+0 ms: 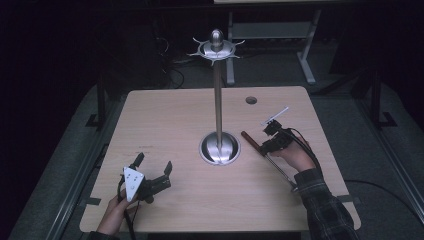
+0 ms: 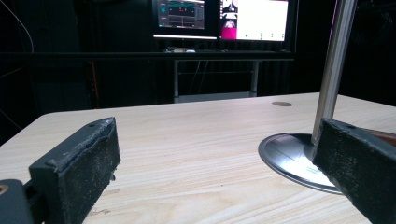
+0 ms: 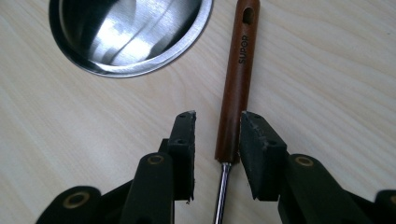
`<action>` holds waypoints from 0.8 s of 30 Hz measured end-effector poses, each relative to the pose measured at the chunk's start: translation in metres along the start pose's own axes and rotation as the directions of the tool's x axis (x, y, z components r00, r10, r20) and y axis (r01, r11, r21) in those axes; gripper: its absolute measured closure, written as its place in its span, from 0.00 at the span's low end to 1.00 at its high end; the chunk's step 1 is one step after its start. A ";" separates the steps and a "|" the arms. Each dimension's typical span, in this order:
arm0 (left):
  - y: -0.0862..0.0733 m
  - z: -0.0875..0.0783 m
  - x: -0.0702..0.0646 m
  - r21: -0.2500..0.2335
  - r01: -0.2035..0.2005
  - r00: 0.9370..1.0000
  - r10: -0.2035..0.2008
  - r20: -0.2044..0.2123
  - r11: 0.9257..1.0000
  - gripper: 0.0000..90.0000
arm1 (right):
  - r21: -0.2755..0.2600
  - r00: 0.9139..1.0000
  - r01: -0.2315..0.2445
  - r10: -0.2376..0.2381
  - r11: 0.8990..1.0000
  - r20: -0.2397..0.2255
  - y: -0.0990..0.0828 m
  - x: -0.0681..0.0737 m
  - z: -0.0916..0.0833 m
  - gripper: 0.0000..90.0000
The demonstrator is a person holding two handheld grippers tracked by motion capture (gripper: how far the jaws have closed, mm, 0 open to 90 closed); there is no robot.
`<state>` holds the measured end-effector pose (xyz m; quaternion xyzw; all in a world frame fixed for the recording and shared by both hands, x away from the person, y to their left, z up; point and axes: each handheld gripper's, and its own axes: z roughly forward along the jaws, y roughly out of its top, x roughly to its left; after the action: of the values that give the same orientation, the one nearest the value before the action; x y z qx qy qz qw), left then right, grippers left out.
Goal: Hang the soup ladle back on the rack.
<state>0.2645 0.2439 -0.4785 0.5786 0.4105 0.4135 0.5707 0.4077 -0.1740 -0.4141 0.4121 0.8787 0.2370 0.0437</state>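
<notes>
A: Nearest us, at the table's [image 1: 165, 215] near left, the left gripper [image 1: 152, 167] rests with its jaws spread wide, nothing between them.

B: And the right gripper [image 3: 217, 140]?

A: Near right, jaws parted astride the brown wooden handle [image 3: 238, 79] of a utensil lying flat on the table; one pad sits just beside the wood, the other apart, so it's released, not clenched.

B: So the step is a pickup?

A: I'd judge so: close on the handle, then lift toward the hanging stand [image 1: 218, 100] farther back, centre. Its hooks on top [image 1: 216, 49] carry nothing; no containers here.
</notes>
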 end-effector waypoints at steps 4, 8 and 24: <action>0.000 0.000 0.000 0.000 -0.001 1.000 0.001 0.000 1.000 0.00 | 0.033 1.000 0.008 -0.008 0.999 0.004 0.006 -0.001 0.011 0.74; 0.000 0.000 0.000 0.000 0.000 1.000 0.000 0.000 1.000 0.00 | 0.079 0.999 0.019 -0.021 0.997 0.026 0.005 -0.004 0.021 0.74; 0.000 0.000 0.000 0.001 0.001 1.000 -0.001 0.000 1.000 0.00 | 0.131 0.997 0.013 -0.023 0.991 0.078 0.005 -0.002 0.035 0.77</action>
<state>0.2644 0.2441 -0.4785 0.5784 0.4111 0.4130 0.5709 0.4222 -0.1591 -0.4429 0.4153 0.8935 0.1619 0.0537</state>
